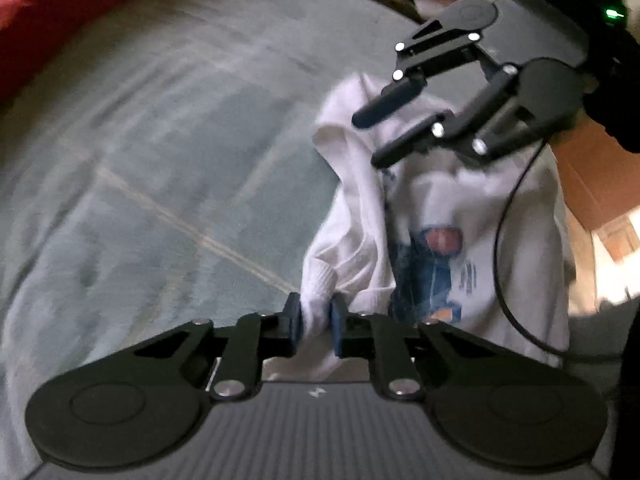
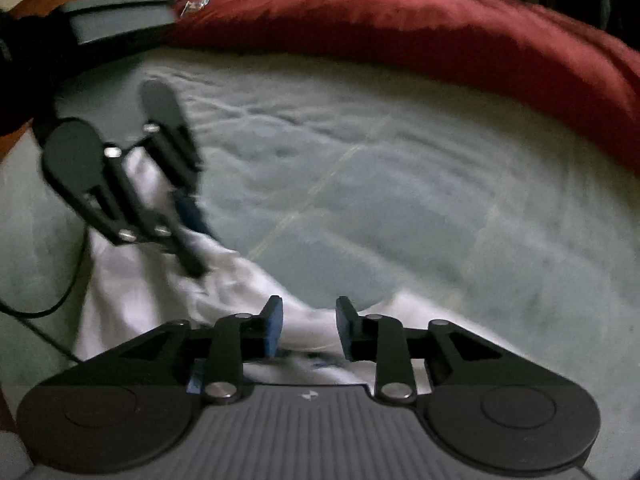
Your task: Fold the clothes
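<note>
A white sweatshirt (image 1: 440,208) with a blue printed picture lies crumpled on the pale green bedspread (image 1: 168,168). My left gripper (image 1: 314,320) is shut on its ribbed white cuff. In the same view my right gripper (image 1: 370,142) hovers open above the far part of the garment. From the right wrist view, my right gripper (image 2: 309,326) stands open over the white fabric (image 2: 160,304), nothing between its fingers, and the left gripper (image 2: 196,246) shows blurred at the left, pinching the cloth.
A dark red blanket (image 2: 440,32) runs along the far side of the bed. A black cable (image 1: 504,248) trails over the sweatshirt. Orange-brown floor (image 1: 592,184) shows past the bed's right edge. Wide bare bedspread (image 2: 400,200) spreads to the right.
</note>
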Motion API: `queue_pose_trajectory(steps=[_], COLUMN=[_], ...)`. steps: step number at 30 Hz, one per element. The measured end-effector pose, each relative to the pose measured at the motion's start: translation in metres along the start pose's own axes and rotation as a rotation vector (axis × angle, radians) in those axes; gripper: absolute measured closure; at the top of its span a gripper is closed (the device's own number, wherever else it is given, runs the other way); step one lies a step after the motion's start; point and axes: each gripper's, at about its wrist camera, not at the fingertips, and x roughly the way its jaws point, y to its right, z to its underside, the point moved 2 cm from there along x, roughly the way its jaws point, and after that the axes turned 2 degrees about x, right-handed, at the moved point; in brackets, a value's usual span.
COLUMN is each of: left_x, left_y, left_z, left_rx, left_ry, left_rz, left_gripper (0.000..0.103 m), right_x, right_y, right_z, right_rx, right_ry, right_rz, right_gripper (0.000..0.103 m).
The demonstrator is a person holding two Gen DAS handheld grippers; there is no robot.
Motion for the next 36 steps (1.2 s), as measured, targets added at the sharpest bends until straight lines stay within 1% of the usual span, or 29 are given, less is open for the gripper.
queue_pose_trajectory(steps=[4,5,8,11,15,16,20,21,22,24,26,29,32,34,36], left_x=[-0.012,-0.011,-0.005,-0.003,0.001,0.001,-0.004,-0.005,-0.006,-0.012,-0.016,-0.024,-0.024,-0.019,-0.009], left_y=[-0.007,-0.007,-0.006,-0.002,0.001,0.003,0.005,0.005,0.004,0.003,-0.002,-0.017,-0.04,-0.06,-0.076], left_z=[0.011,0.013,0.021,0.029,0.036,0.038,0.04,0.039,0.038,0.035,0.029,0.017,0.003,-0.006,-0.017], left_rx=[-0.084,-0.091,-0.111,-0.128,-0.164,-0.17,-0.172,-0.169,-0.169,-0.169,-0.165,-0.173,-0.192,-0.206,-0.218], left_ry=[0.054,0.049,0.042,0.045,0.054,0.056,0.066,0.069,0.075,0.099,0.126,0.167,0.194,0.218,0.235], left_rz=[-0.018,-0.023,-0.021,-0.014,-0.007,-0.006,-0.022,-0.029,-0.04,-0.077,-0.13,-0.209,-0.295,-0.348,-0.383], left_gripper=[0.092,0.093,0.093,0.093,0.093,0.093,0.096,0.097,0.097,0.098,0.099,0.099,0.099,0.099,0.099], right_x=[-0.011,-0.007,0.013,0.034,0.043,0.043,0.036,0.034,0.032,0.028,0.023,0.009,0.004,0.008,0.014], right_y=[0.026,0.035,0.062,0.08,0.084,0.083,0.066,0.062,0.058,0.05,0.044,0.055,0.068,0.078,0.086], right_z=[-0.015,-0.018,-0.024,-0.023,-0.014,-0.012,-0.006,-0.004,-0.003,0.0,0.001,-0.012,-0.028,-0.037,-0.039], right_rx=[-0.077,-0.097,-0.127,-0.137,-0.117,-0.122,-0.2,-0.219,-0.238,-0.277,-0.303,-0.267,-0.255,-0.232,-0.212], right_ry=[0.01,0.0,-0.058,-0.132,-0.18,-0.189,-0.198,-0.2,-0.202,-0.207,-0.201,-0.124,-0.051,-0.024,-0.006], right_rz=[0.011,-0.002,-0.07,-0.145,-0.228,-0.235,-0.179,-0.165,-0.151,-0.122,-0.091,-0.015,0.092,0.153,0.197], right_gripper=[0.061,0.06,0.059,0.059,0.059,0.059,0.058,0.061,0.066,0.092,0.098,0.098,0.098,0.098,0.098])
